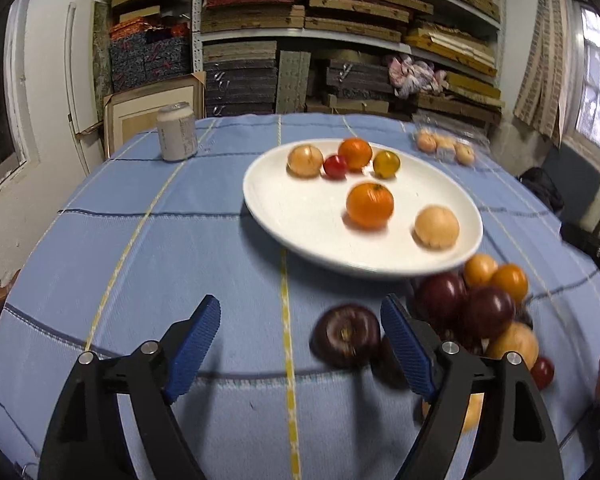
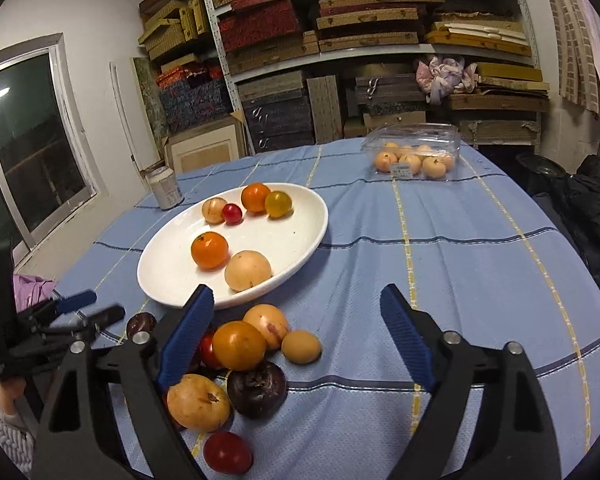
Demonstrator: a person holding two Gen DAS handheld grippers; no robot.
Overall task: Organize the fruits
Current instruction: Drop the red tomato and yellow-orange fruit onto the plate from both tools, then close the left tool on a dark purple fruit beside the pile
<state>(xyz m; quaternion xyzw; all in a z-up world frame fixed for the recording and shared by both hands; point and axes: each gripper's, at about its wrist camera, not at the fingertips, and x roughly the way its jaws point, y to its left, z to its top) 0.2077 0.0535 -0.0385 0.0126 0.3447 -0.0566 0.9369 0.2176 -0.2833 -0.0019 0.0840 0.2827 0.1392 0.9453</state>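
Both tongs angled down over the desk point(image 2: 440, 240), spread wide and pinching nothing. A dark plum point(image 1: 346, 336) lay just inside the left tongs' point(image 1: 300, 338) right finger; the fruit pile point(image 2: 244, 356) sat beside the right tongs' point(image 2: 296, 328) left finger. A white plate point(image 2: 300, 236) of fruit lay beyond, a can point(image 1: 177, 131) and clear punnet point(image 2: 414, 152) farther back.

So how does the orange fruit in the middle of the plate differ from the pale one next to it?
The orange fruit is vivid orange and smaller; the pale fruit is peach-beige and larger. The orange one sits mid-plate; the pale one lies near the white plate's rim. Both are round and loose on the plate.
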